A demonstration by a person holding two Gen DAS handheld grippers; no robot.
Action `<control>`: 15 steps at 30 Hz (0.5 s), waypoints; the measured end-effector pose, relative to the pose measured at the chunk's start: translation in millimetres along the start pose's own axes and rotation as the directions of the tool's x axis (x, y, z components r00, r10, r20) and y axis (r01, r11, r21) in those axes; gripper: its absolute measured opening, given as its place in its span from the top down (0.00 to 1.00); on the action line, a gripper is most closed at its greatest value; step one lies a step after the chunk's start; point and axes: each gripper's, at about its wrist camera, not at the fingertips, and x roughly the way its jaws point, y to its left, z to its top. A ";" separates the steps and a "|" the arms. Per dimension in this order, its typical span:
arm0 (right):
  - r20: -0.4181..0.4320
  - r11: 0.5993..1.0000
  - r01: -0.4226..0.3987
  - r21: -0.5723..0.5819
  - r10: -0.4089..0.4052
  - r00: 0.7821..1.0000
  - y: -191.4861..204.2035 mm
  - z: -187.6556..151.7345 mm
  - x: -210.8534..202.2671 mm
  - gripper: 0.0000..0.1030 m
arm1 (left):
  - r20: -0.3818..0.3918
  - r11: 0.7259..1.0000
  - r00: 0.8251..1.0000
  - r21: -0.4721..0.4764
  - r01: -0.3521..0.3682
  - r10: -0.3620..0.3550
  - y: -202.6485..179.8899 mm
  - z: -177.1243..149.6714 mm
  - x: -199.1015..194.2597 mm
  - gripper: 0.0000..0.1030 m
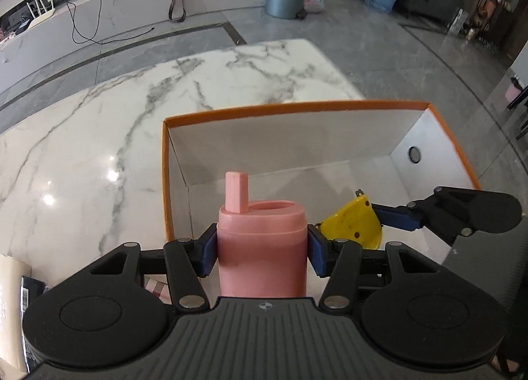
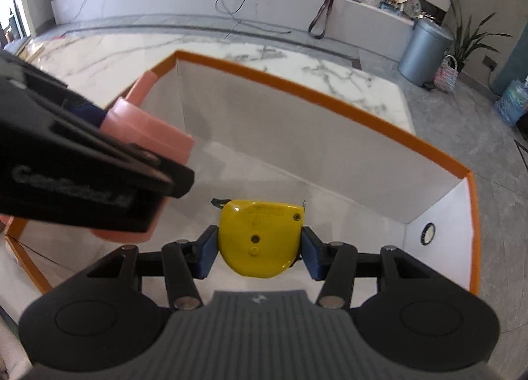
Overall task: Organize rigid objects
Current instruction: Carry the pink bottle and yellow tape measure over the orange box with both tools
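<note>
In the left wrist view, a pink bottle (image 1: 262, 248) is clamped upright by the left gripper (image 1: 261, 249) at lower centre, over the orange-rimmed box (image 1: 297, 107). In the right wrist view, a yellow tape measure (image 2: 260, 236) is gripped by the right gripper (image 2: 260, 248) at lower centre, inside the box.

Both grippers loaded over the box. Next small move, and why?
Probably lower the right gripper a little and open it. It is shut on the yellow tape measure, already inside the orange-rimmed box with bare floor beneath. The left gripper, holding the pink bottle, crowds the box's left side, so release the tape measure first.
</note>
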 end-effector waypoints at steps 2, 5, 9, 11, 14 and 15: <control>-0.014 1.000 -0.005 -0.016 0.004 1.000 1.0 0.2 4.7 0.48 | -0.010 0.999 1.000 0.028 -0.024 0.025 -3.2 0.6 6.6 0.40; -0.028 1.000 -0.011 -0.028 0.011 1.000 1.7 0.8 10.6 0.49 | -0.023 0.994 0.997 0.083 -0.066 0.068 -8.6 1.9 17.4 0.40; -0.045 0.999 -0.026 -0.034 0.025 0.999 4.6 2.6 14.9 0.49 | -0.025 0.983 0.993 0.145 -0.115 0.120 -14.5 3.7 27.2 0.43; -0.045 0.999 -0.033 -0.034 0.032 0.998 5.3 4.1 15.3 0.49 | -0.011 0.974 0.989 0.174 -0.146 0.150 -17.6 3.4 29.5 0.45; -0.038 0.998 -0.031 -0.047 0.029 0.999 8.3 6.3 14.6 0.49 | -0.004 0.972 0.987 0.178 -0.155 0.159 -17.3 3.1 32.2 0.45; -0.041 0.998 -0.031 -0.053 0.029 0.999 9.9 6.6 14.7 0.49 | -0.001 0.974 0.988 0.172 -0.150 0.153 -16.4 3.1 30.9 0.45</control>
